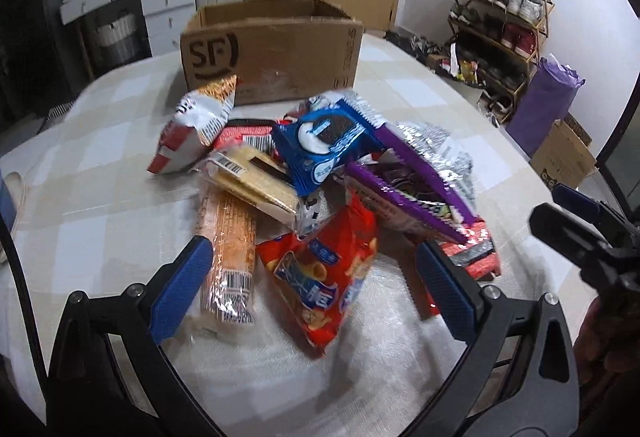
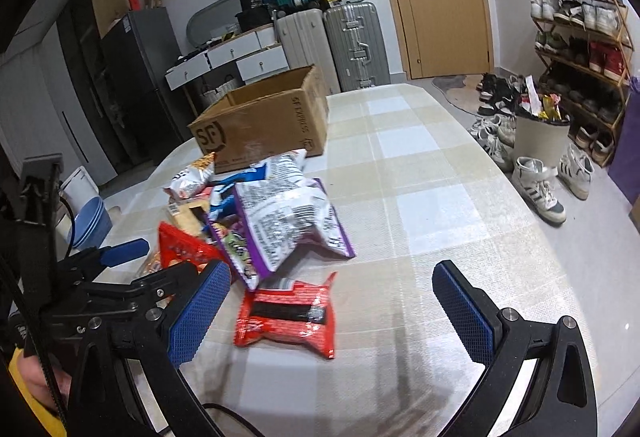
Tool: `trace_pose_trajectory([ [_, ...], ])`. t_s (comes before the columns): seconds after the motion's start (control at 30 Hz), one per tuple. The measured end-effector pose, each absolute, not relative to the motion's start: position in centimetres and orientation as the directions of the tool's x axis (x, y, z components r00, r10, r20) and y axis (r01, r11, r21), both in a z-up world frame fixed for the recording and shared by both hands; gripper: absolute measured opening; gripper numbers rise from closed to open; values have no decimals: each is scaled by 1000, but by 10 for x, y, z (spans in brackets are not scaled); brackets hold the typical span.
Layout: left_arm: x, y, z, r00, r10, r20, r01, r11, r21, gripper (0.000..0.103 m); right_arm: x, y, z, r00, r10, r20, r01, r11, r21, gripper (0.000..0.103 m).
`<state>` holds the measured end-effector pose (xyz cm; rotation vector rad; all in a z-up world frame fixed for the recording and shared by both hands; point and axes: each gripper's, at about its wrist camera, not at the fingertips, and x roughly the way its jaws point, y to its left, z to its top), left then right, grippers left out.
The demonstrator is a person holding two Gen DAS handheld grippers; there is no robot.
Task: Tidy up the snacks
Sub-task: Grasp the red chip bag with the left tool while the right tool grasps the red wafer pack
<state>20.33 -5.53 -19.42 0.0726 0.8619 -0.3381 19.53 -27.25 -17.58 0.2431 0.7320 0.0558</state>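
Tabletop [image 2: 420, 197]: both jaws wide, empty.

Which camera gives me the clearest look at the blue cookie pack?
The left wrist view: the blue cookie pack lies face-up atop the pile, fully visible. The right wrist view shows only a blue sliver behind the silver bag.
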Motion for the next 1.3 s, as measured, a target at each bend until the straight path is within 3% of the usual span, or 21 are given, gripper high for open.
trace_pose_trajectory([
  [0.2,219,-64,-210,572,-270,-775,360,931,-59,65,207,-278,-191,711,143,-688,44,968,246,103],
  [0.23,220,-66,-212,563,-282,-777,372,926,-66,52,208,-277,-194,704,147,-695,44,968,248,103],
  [0.27,219,-68,-213,547,-306,-780,388,917,-88,47,209,-278,-196,697,153,-701,42,967,253,103],
  [0.47,210,-73,-216,540,-352,-764,436,894,-103,38,220,-269,-206,660,163,-733,30,970,243,103],
  [0.8,191,-61,-204,532,-397,-748,436,886,-160,35,233,-246,-224,579,208,-788,-27,971,236,103],
  [1.07,161,-29,-184,549,-424,-720,420,885,-201,33,244,-224,-234,552,163,-818,-36,984,172,102],
  [1.2,151,-17,-179,555,-441,-705,420,880,-219,31,247,-212,-236,539,94,-837,-42,996,84,98],
  [1.3,147,-13,-179,548,-447,-707,420,878,-230,29,244,-205,-236,542,58,-839,-58,998,32,85],
])
